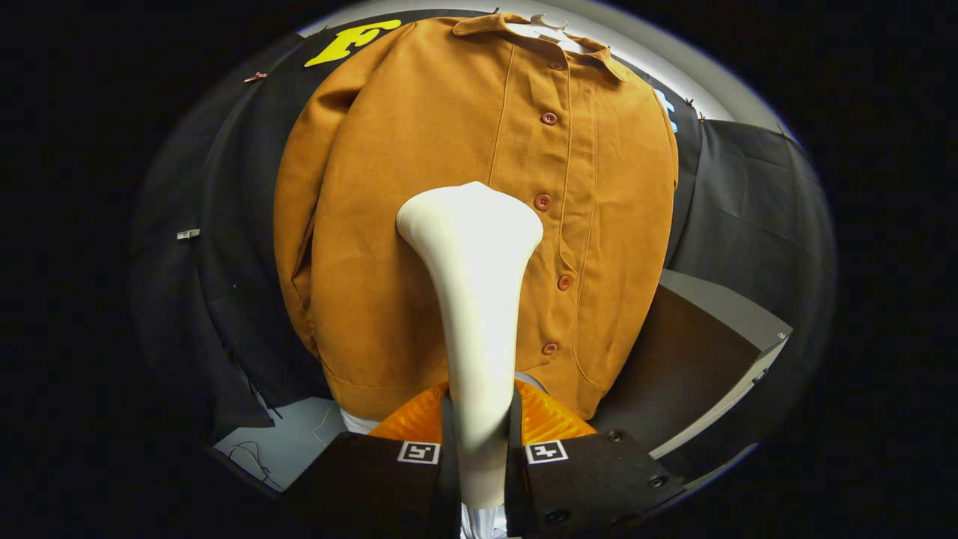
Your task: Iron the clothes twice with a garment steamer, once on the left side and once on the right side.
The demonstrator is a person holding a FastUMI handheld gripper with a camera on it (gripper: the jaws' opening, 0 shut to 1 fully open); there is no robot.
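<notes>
Gripper (479,449) clamped on the white garment steamer (471,299), whose head rests mid-chest on the hanging brown button-up shirt (419,187), just left of its placket: left-side pass apparently underway, right side seemingly left.

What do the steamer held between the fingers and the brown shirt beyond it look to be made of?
The steamer, clamped in the gripper, looks like smooth moulded plastic, cream, with a soft sheen along its neck and head. The shirt looks like a matte woven cloth, perhaps brushed cotton or a suede-like fabric: no shine, soft folds, stitched seams, and small reddish buttons, probably plastic.
</notes>
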